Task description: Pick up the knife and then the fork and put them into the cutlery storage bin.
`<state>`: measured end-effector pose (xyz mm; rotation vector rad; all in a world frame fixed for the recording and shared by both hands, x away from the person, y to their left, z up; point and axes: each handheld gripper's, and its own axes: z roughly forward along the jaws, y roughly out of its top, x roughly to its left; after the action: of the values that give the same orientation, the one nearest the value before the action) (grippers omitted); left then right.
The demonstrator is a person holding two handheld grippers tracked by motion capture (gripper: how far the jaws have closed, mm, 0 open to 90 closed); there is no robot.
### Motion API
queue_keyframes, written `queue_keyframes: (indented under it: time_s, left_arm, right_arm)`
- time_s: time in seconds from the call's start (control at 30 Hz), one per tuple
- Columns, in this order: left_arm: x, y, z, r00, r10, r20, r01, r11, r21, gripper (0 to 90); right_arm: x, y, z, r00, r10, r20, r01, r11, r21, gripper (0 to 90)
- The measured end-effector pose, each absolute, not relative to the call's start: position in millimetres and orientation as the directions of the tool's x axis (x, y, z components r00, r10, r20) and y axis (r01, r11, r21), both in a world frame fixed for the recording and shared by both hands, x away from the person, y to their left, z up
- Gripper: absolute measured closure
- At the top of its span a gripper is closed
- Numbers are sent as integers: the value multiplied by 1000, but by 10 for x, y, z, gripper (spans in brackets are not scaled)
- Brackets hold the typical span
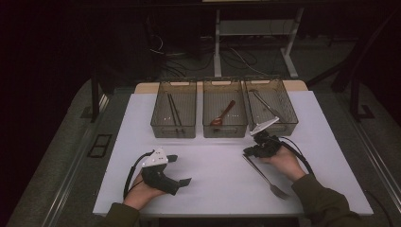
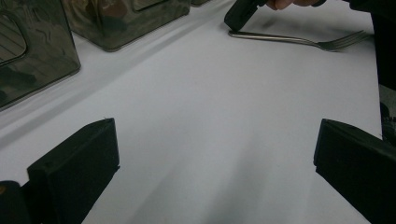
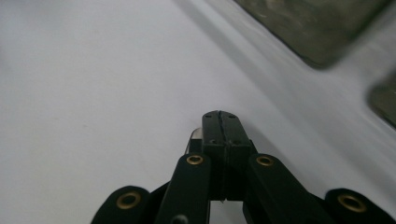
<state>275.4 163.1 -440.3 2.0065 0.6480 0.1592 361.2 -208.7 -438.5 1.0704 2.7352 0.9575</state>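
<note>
A metal fork point(image 1: 265, 177) lies flat on the white table top, tines toward the near edge; in the left gripper view the fork point(image 2: 299, 41) runs across the top. My right gripper point(image 1: 248, 152) is shut, its tips down at the end of the fork's handle. The pads meet in a tight seam in the right gripper view point(image 3: 220, 117), and a sliver of the handle point(image 3: 195, 135) peeks out beside the left jaw; no metal shows between the pads. My left gripper point(image 1: 180, 169) hovers open over bare table at the near left, its jaws point(image 2: 215, 163) wide apart with nothing between them.
Three smoky plastic bins stand in a row at the back. The left bin point(image 1: 163, 125) holds chopsticks, the middle bin point(image 1: 208, 125) a reddish spoon point(image 1: 223, 113), the right bin point(image 1: 288, 120) a metal utensil. The table's near edge point(image 1: 203, 213) runs just beyond my wrists.
</note>
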Motion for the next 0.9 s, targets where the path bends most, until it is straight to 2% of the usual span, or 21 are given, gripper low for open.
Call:
queue_keyframes:
  time_s: [0.17, 0.33, 0.53, 0.9]
  left_arm:
    - [2752, 1632, -4402, 849, 505, -153, 375, -375, 848, 0]
    - [2748, 1633, -4399, 849, 506, -153, 375, -374, 848, 0]
    - [2747, 1634, -4396, 849, 506, -152, 375, -373, 849, 0]
    - [2742, 1629, -4390, 850, 504, -150, 372, -374, 850, 0]
  right_arm:
    - [3559, -1897, -4360, -797, 575, 185, 565, 599, 567, 890]
    - [3509, -1816, -4334, -812, 563, 154, 540, 624, 565, 888]
    - [3458, -1985, -4186, -780, 602, 169, 582, 601, 547, 756]
    - [3109, -2230, -4139, -767, 624, 148, 611, 643, 462, 676]
